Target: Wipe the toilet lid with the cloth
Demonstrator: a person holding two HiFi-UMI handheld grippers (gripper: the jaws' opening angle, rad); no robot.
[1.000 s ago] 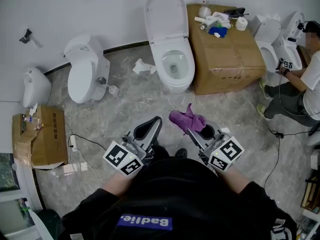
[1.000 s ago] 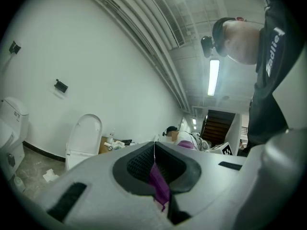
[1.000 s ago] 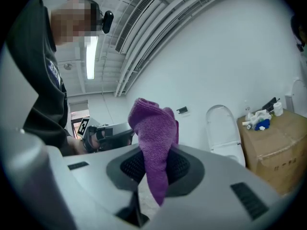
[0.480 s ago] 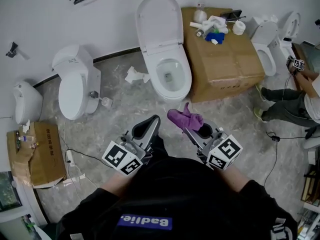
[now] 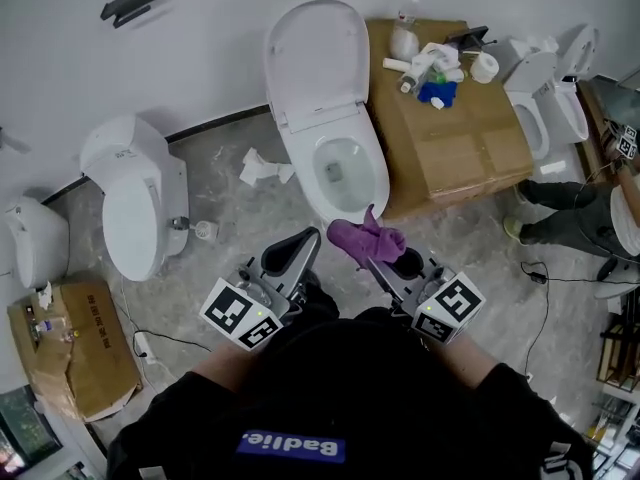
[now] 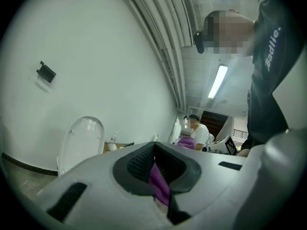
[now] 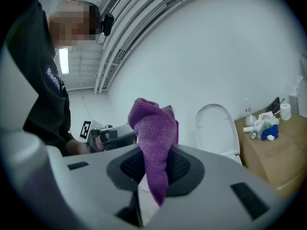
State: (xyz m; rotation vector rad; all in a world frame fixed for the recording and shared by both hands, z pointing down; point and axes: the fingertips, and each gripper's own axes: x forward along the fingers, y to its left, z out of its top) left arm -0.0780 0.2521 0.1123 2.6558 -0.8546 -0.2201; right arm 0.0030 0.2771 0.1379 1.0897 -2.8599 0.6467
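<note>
A white toilet stands ahead with its lid (image 5: pixel 315 63) raised against the wall and the bowl (image 5: pixel 345 173) open below it. A purple cloth (image 5: pixel 365 238) sticks up from my right gripper (image 5: pixel 378 260), which is shut on it just short of the bowl's front rim. In the right gripper view the cloth (image 7: pixel 154 133) bunches above the jaws of the right gripper (image 7: pixel 156 171), with the lid (image 7: pixel 217 128) beyond. My left gripper (image 5: pixel 305 240) is shut beside it and holds nothing in the head view. The left gripper view shows the left gripper (image 6: pixel 156 169) and the lid (image 6: pixel 81 140) far off.
A cardboard box (image 5: pixel 460 138) with bottles and paper rolls stands right of the toilet. Other toilets stand at the left (image 5: pixel 135 203) and right (image 5: pixel 545 93). Crumpled paper (image 5: pixel 262 166) lies on the floor. A person's legs (image 5: pixel 575 213) show at the right edge.
Both grippers have travelled forward across the floor toward the toilet, so its bowl now lies just ahead of the cloth. The jaws look the same throughout.
</note>
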